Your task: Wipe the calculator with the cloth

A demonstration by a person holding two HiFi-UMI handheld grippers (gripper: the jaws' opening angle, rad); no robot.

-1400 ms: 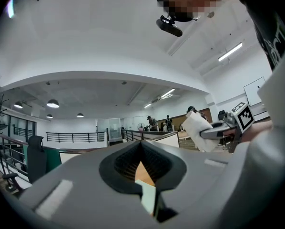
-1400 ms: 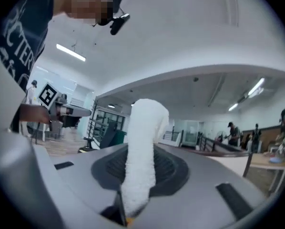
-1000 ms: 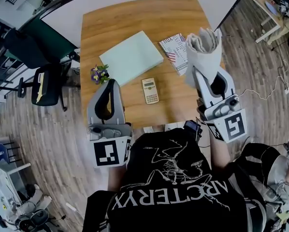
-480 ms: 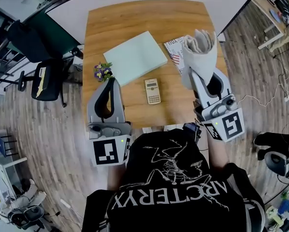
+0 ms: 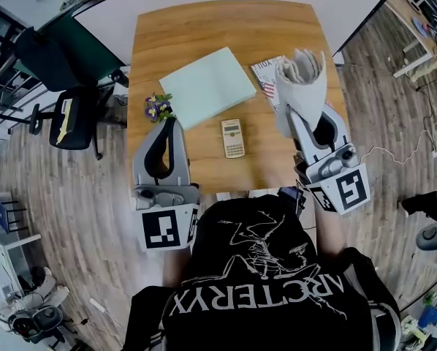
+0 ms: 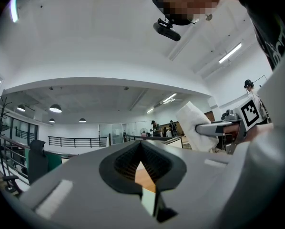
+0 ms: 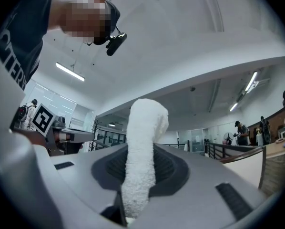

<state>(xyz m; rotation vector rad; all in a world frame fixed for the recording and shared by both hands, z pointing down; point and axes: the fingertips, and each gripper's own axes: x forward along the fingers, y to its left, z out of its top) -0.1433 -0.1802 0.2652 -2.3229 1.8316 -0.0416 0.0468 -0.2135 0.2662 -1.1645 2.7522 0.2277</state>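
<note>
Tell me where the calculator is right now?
In the head view the calculator lies flat on the wooden table, towards its near edge, just in front of the pale green pad and left of the cloth.

right gripper [image 7: 138, 194], fingers clamped on white cloth [image 7: 141, 151]

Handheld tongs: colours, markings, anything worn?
Matching left tongs and right tongs: light grey moulded shells, black ribbed pads in a dark oval cutout. White cubes with black square markers at the rear: left cube, right cube. Wearer: black T-shirt, white print.
</note>
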